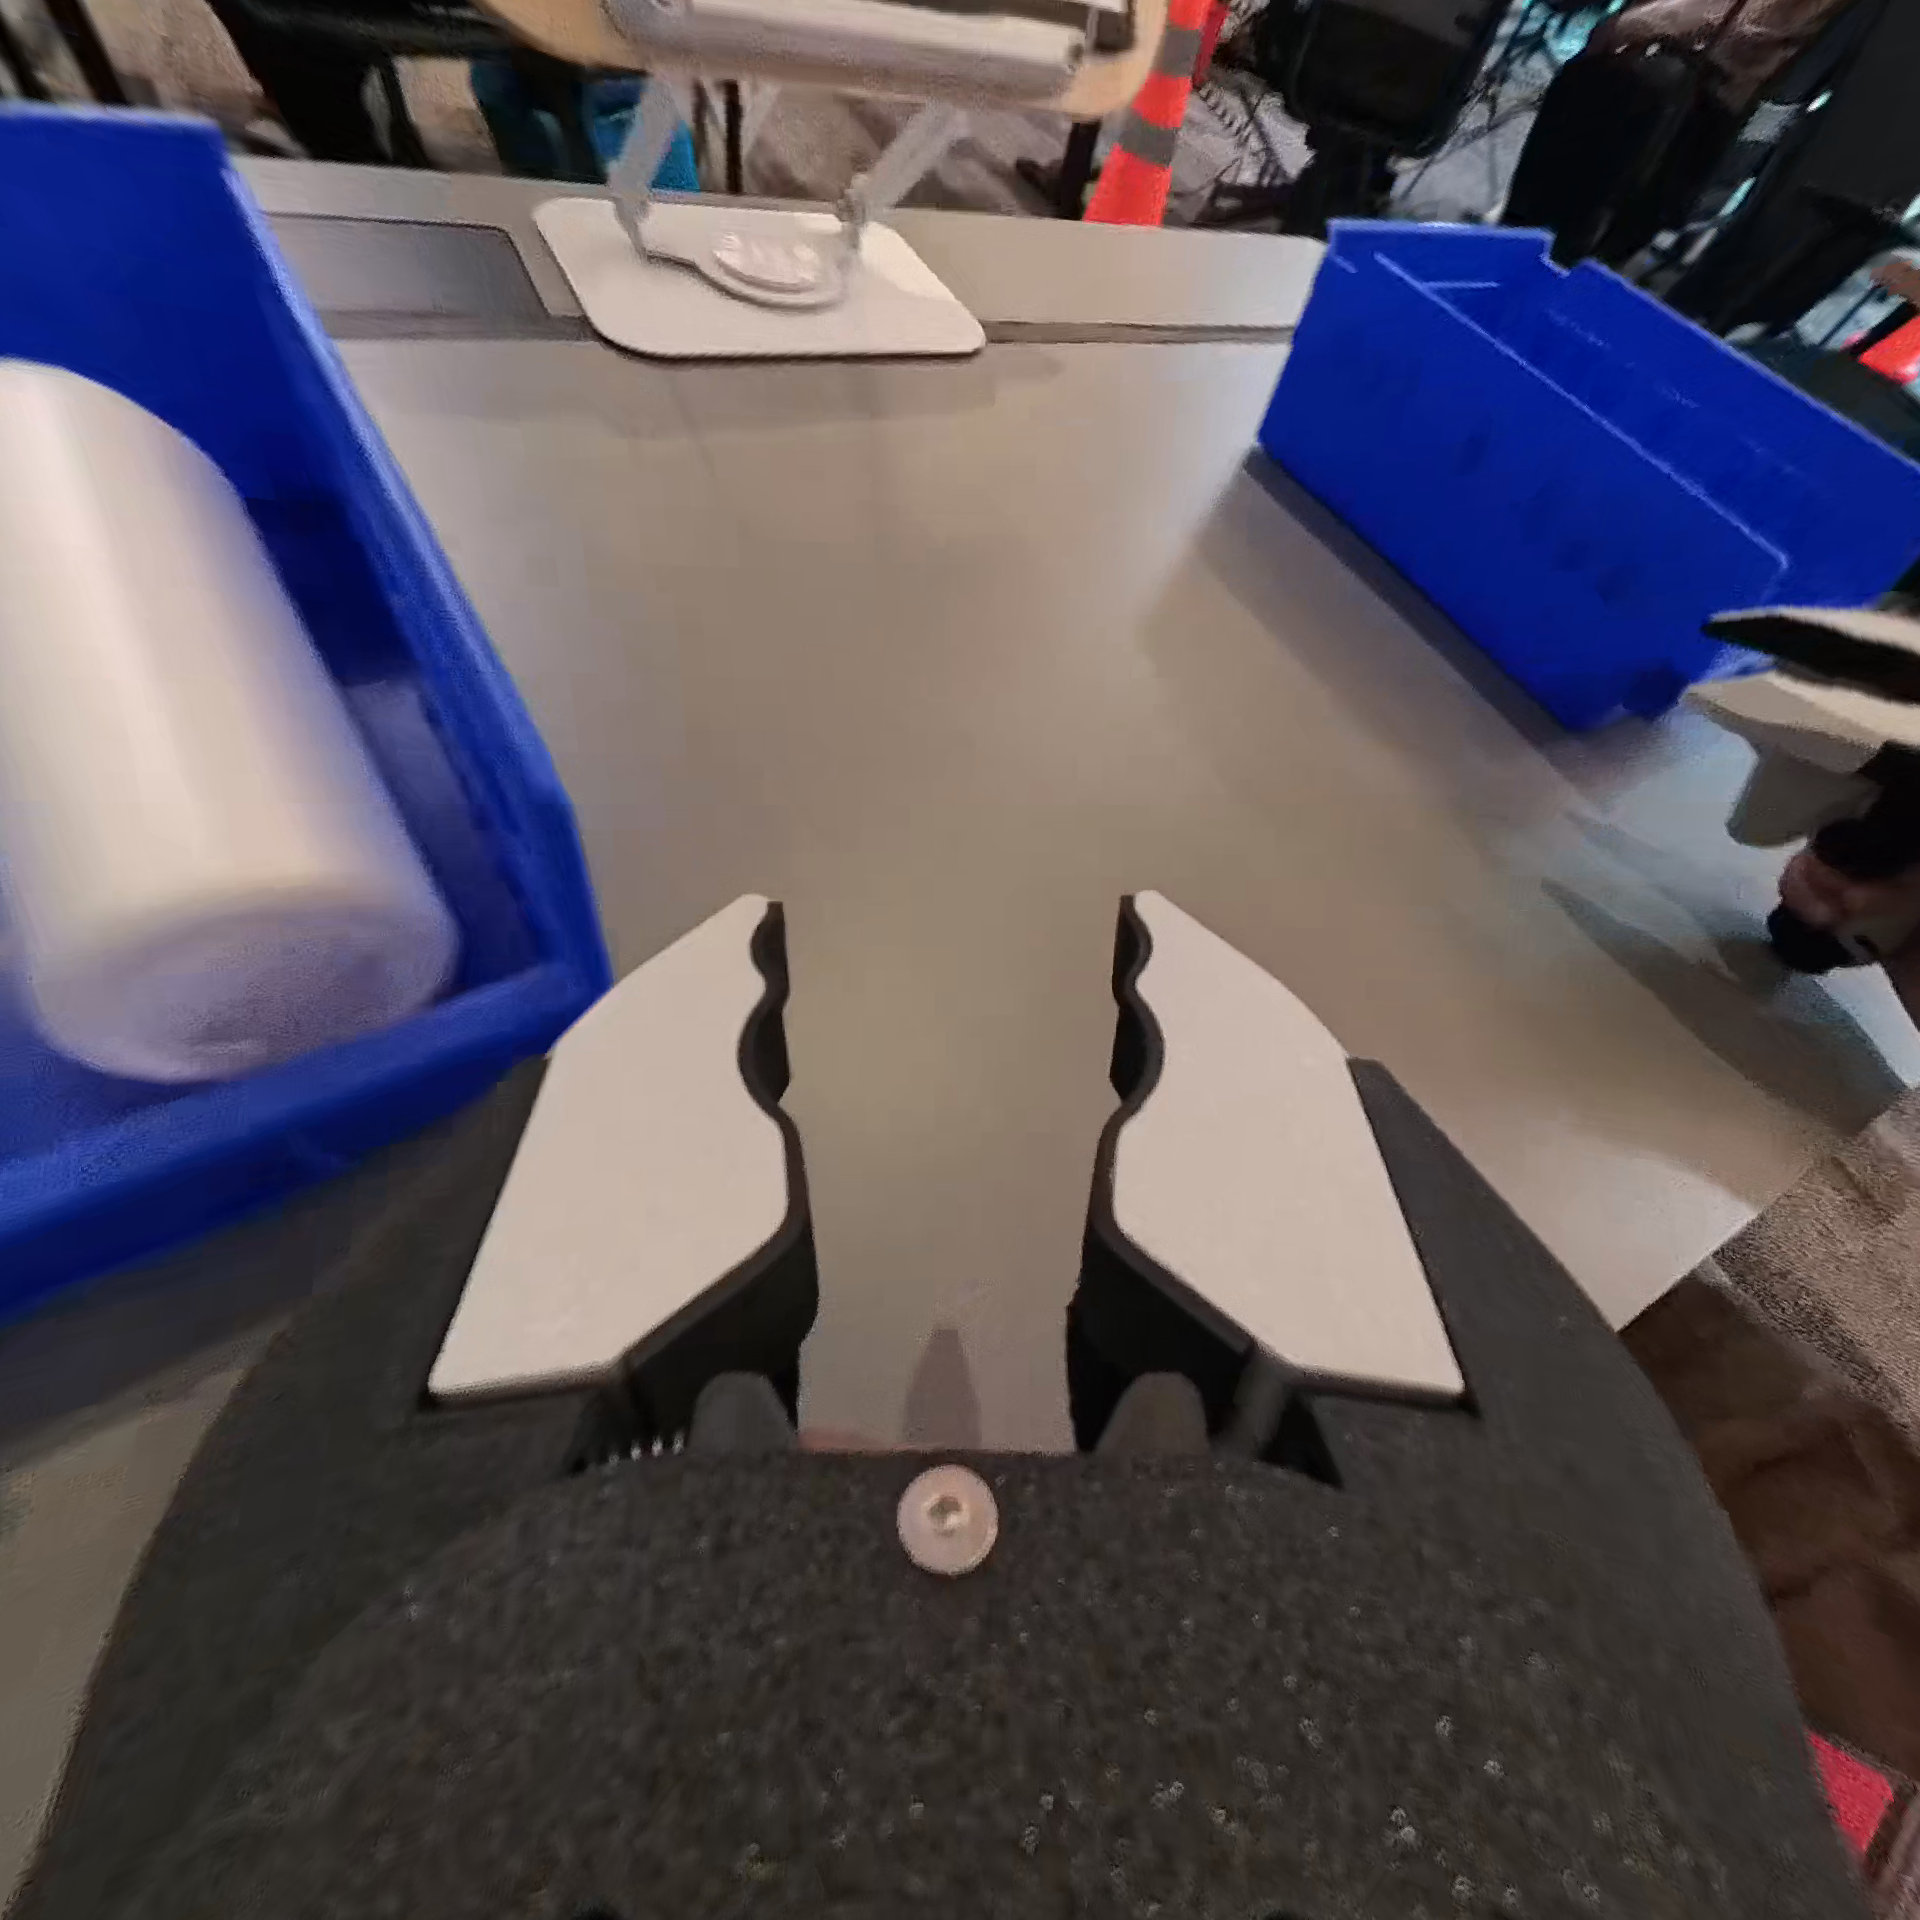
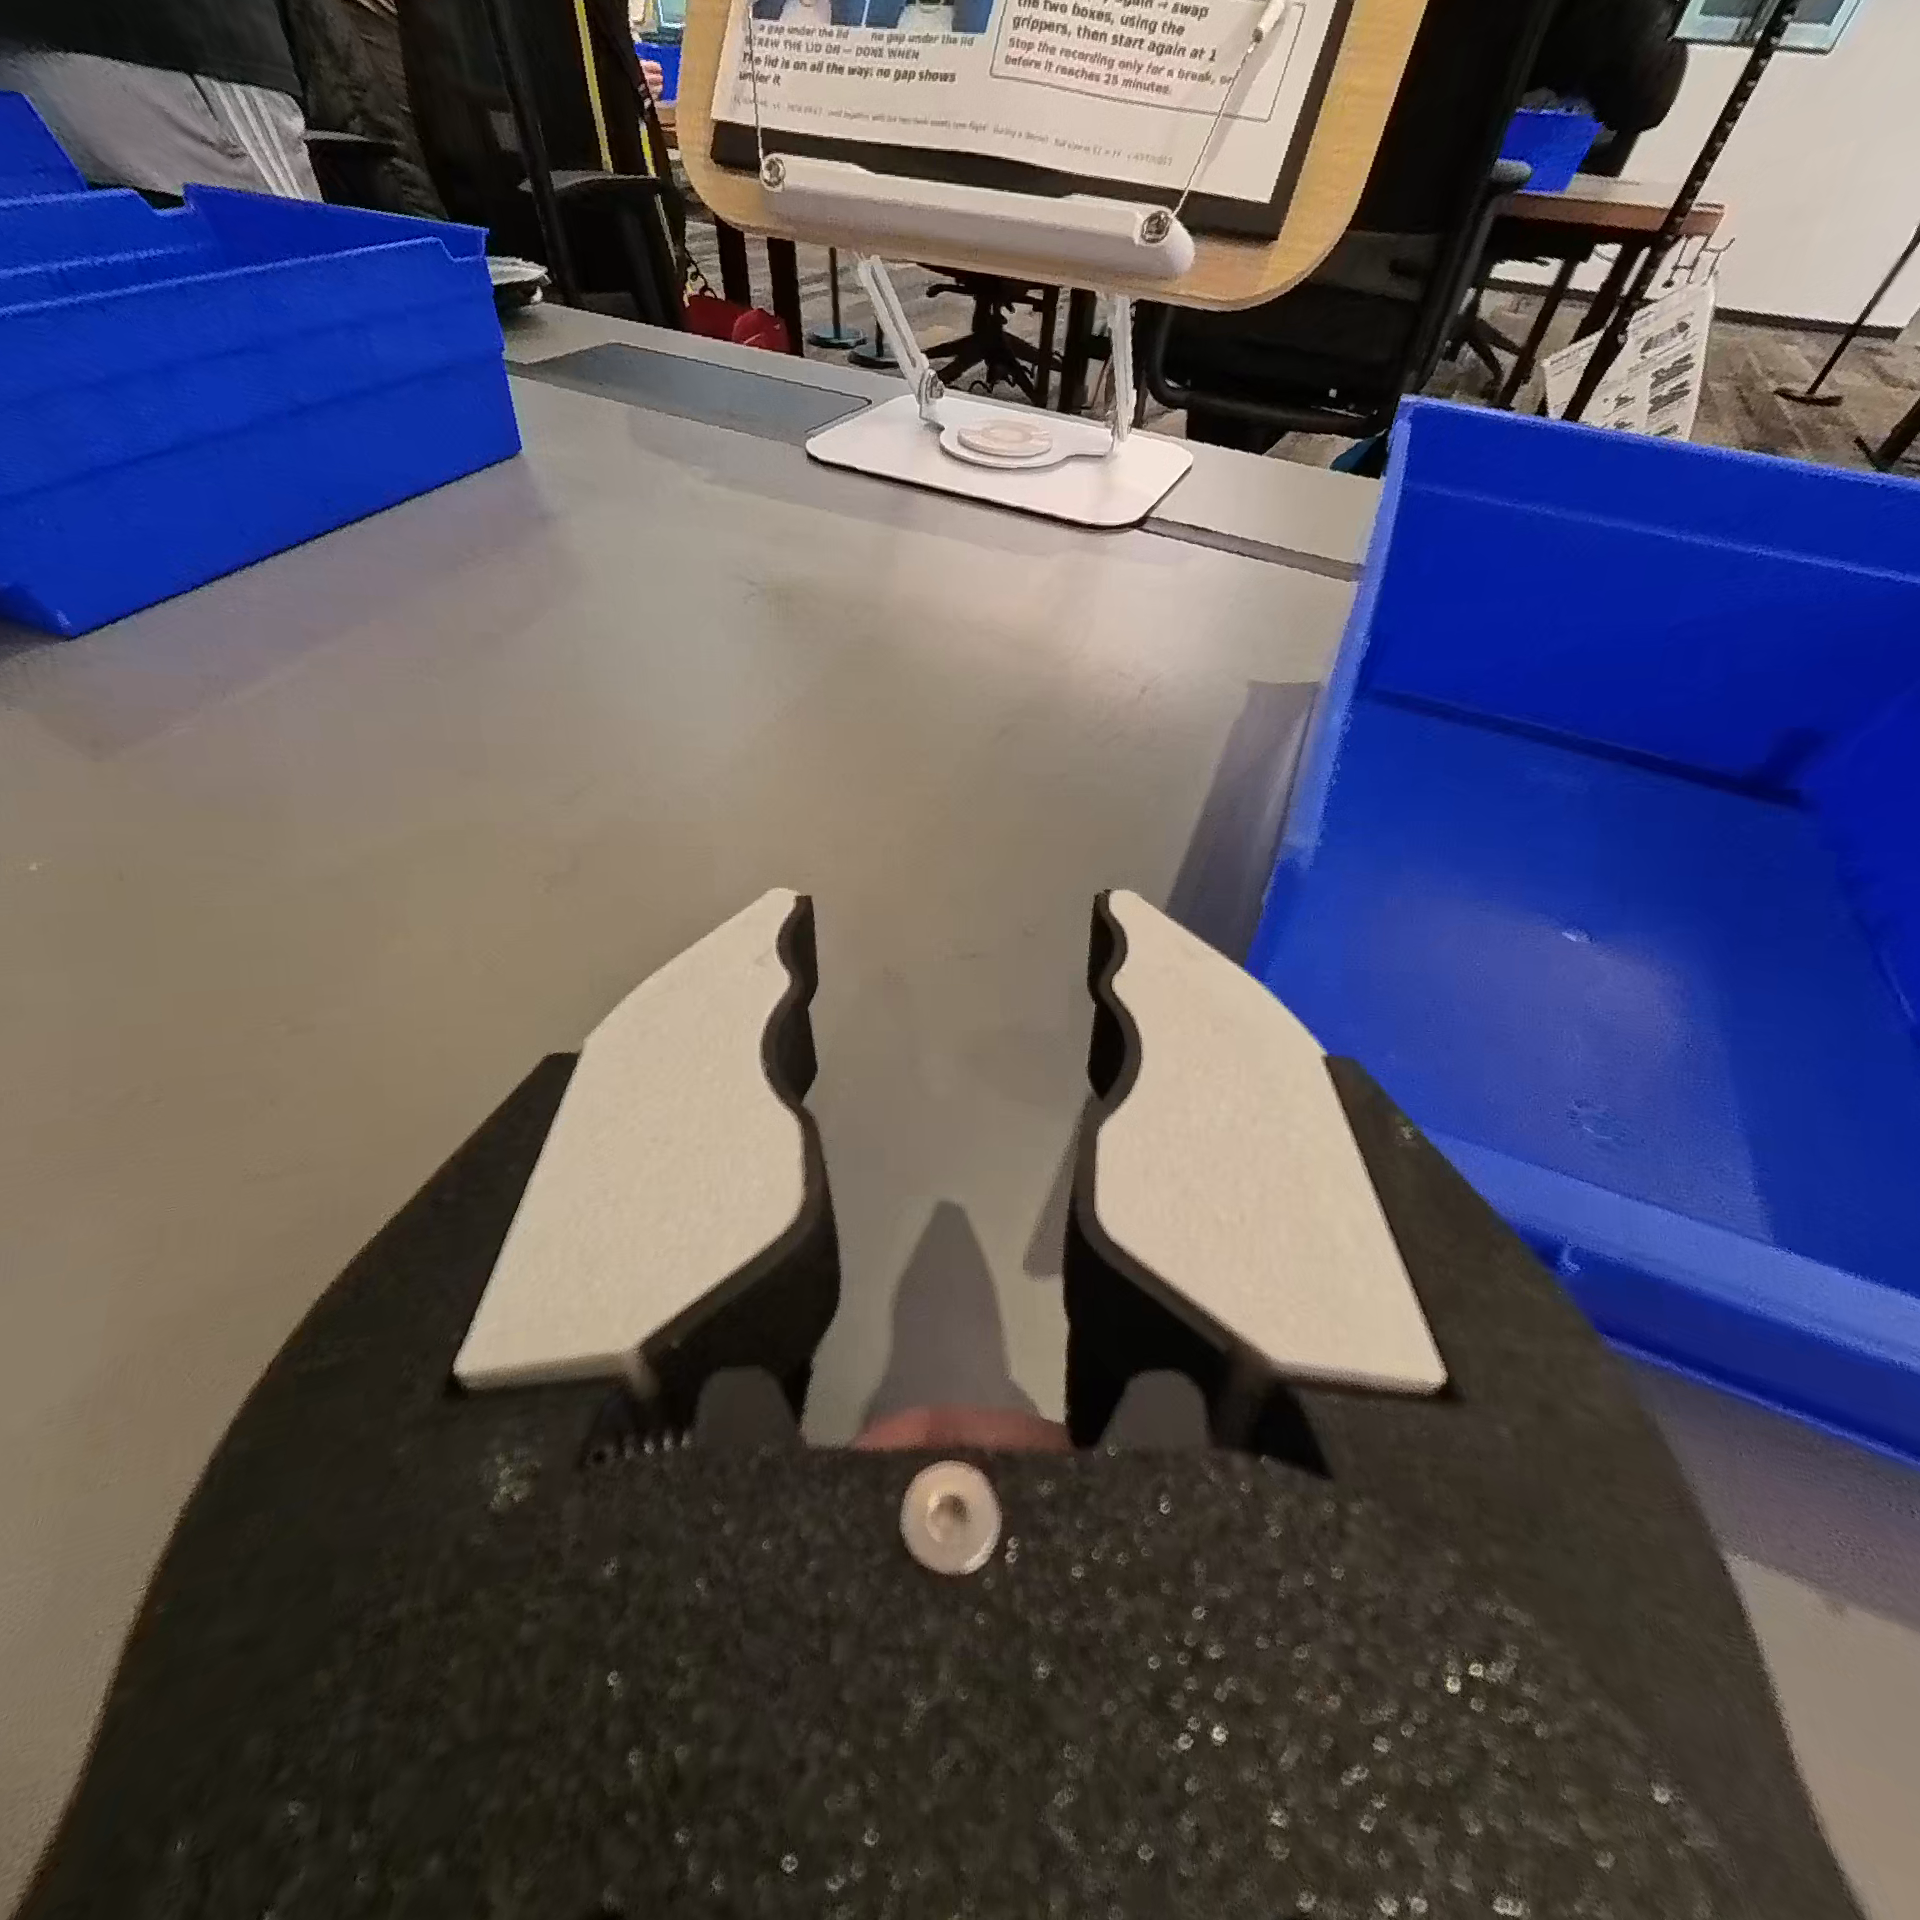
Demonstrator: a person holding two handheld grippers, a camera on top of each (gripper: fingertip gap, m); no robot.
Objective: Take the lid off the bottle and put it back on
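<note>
grey surface point(image 2: 623, 727) carries two blue bins with an open stretch between them, and a document stand point(image 2: 997, 447) sits at its far edge. your left gripper point(image 1: 948, 914) hangs over that open stretch with its fingers point(image 1: 665, 1122) spread and only bare surface between them. your right gripper point(image 2: 951, 909) is in the same state: fingers spread, nothing in the gap.

the bottle point(image 1: 177, 748) lies on its side in the left bin point(image 1: 343, 582), a pale, blurred cylinder. it sits to the left of your left fingers and slightly ahead, behind the bin's near wall. its long axis runs from the far left toward the near right, so one flat end faces the bin's near corner. the lid cannot be told apart from the body here.

the right bin point(image 2: 1621, 935) shows no bottle. judge the left gripper the nearer one: swing it left and over the wall, fingers across the cylinder.
</note>
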